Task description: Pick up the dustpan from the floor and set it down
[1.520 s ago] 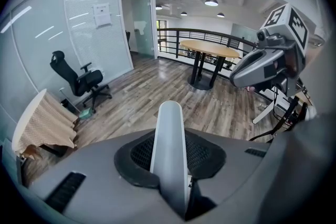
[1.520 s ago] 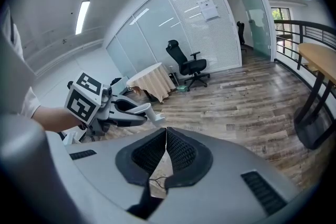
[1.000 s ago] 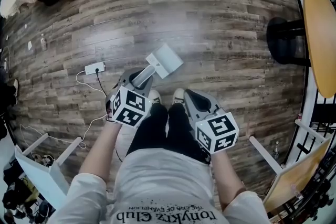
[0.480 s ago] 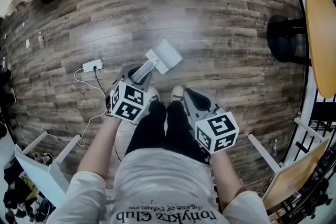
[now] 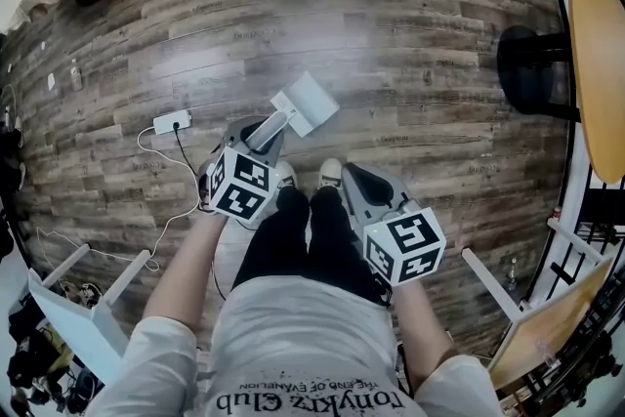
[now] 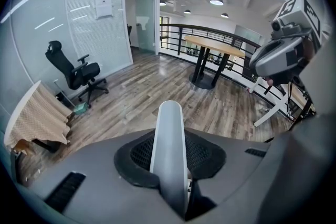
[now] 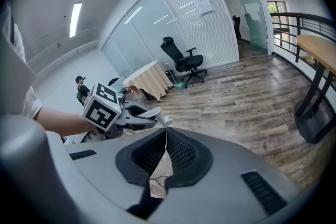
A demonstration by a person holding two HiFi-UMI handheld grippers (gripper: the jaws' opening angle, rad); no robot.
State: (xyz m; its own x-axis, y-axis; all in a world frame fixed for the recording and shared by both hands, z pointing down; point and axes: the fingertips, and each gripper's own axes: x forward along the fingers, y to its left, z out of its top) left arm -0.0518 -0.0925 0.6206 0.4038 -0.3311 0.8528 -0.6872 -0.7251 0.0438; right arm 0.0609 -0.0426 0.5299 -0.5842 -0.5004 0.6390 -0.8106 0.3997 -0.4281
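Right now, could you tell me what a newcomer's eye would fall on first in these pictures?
The white dustpan stands out first against the dark wooden floor, just ahead of the person's shoes, its handle clamped in the left tool. Next come the black-and-white marker cubes on both tools, low in the head view; the right tool is shut and empty. A yellow round table curves along the right edge.

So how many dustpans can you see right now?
1. The dustpan is just ahead of the person's shoes, its handle clamped between the fingers of the left gripper. The right gripper is shut on nothing. Others could lie outside the views.
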